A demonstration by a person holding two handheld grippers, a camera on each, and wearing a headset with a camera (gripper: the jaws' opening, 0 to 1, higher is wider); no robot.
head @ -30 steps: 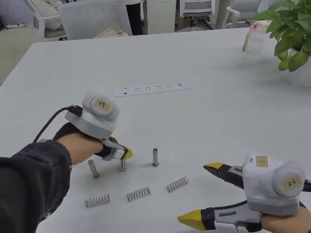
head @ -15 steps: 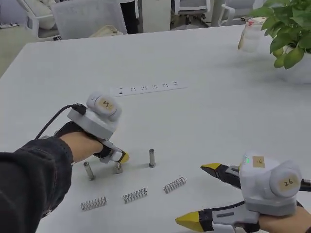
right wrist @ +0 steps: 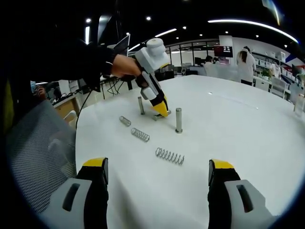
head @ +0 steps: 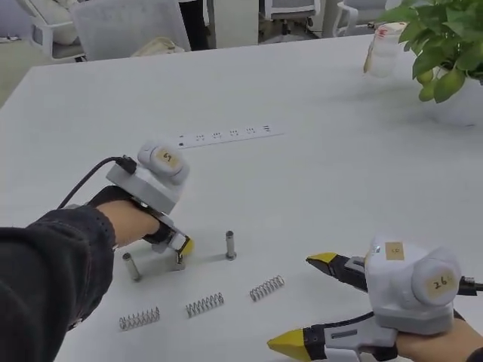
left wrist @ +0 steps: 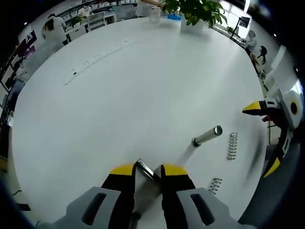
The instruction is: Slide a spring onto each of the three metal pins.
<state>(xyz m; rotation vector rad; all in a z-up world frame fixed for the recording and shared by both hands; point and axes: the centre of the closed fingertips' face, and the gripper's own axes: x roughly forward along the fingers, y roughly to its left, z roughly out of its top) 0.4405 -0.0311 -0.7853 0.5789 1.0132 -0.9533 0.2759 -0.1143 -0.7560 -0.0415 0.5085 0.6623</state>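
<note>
Three short metal pins stand upright in a row on the white table: the left pin (head: 132, 266), the middle pin (head: 179, 261) and the right pin (head: 230, 245). My left gripper (head: 181, 246) comes down on the middle pin (left wrist: 144, 169), and its yellow-tipped jaws are shut around it. In front of the pins lie three springs (head: 139, 318), (head: 204, 304), (head: 267, 287). My right gripper (head: 306, 302) hovers open to the right of the springs with nothing between its jaws. From the right gripper (right wrist: 158, 163) view, the nearest spring (right wrist: 169, 156) lies just ahead.
A white power strip (head: 224, 135) lies further back on the table. At the far right stand a potted plant (head: 445, 45) and a bottle (head: 381, 49). Chairs stand beyond the table's far edge.
The head camera has shifted a little. My left gripper's tips have come down closer around the middle pin. The right gripper has stayed open and has barely moved.
</note>
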